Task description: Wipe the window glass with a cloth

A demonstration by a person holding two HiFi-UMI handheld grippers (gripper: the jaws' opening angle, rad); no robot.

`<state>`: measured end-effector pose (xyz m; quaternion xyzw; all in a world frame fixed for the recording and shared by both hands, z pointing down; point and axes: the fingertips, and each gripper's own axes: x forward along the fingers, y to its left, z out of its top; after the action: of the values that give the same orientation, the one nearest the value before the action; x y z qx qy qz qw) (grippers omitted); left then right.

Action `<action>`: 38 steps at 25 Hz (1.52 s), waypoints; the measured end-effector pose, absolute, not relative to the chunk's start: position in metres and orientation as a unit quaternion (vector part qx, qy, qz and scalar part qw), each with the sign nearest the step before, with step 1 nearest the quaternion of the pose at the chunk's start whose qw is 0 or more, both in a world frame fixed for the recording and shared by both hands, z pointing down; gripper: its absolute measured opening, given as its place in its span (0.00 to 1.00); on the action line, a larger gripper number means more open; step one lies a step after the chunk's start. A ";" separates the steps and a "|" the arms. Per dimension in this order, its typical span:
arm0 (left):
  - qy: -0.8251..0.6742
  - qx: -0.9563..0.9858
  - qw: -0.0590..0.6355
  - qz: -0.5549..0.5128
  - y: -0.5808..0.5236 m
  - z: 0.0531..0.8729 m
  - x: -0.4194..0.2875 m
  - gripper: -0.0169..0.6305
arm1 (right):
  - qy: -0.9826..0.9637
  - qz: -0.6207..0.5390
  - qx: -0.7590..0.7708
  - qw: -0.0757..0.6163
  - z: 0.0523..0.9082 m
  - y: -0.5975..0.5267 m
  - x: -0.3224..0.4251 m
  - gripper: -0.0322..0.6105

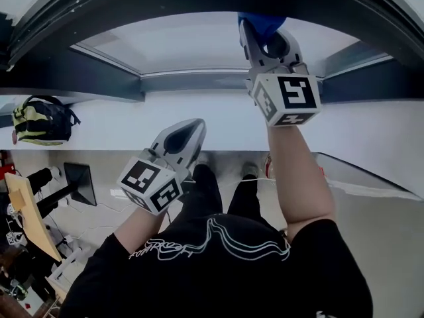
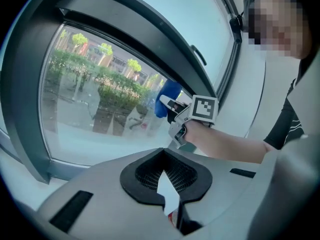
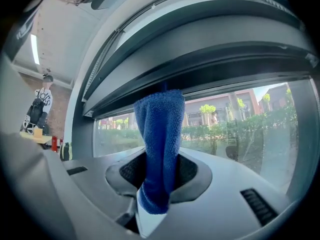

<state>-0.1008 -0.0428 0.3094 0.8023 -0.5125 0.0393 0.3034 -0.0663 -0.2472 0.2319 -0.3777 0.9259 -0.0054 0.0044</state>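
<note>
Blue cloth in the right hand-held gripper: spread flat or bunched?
Bunched. The right hand-held gripper is shut on the cloth, which rises as a narrow gathered strip.

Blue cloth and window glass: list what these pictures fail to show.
- Head view: blue cloth mostly hidden behind right gripper.
- Right gripper view: cloth's top end meets the dark frame; contact with window glass unclear.
- Smudges on glass: too faint anywhere.

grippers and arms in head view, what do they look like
The left gripper and right gripper are grey plastic shells with black jaw linings, each carrying a white cube with black square markers. The person wears a black short-sleeved T-shirt with white line print.
</note>
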 end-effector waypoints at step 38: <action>-0.458 0.827 0.318 0.070 -0.086 0.304 0.106 0.03 | 0.811 -0.018 -0.584 -0.010 0.248 -0.357 0.290 0.19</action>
<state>0.1058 -0.0856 0.3039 0.8269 -0.4581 0.0697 0.3185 0.2902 -0.3566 0.2482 -0.5843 0.8113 -0.0181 -0.0099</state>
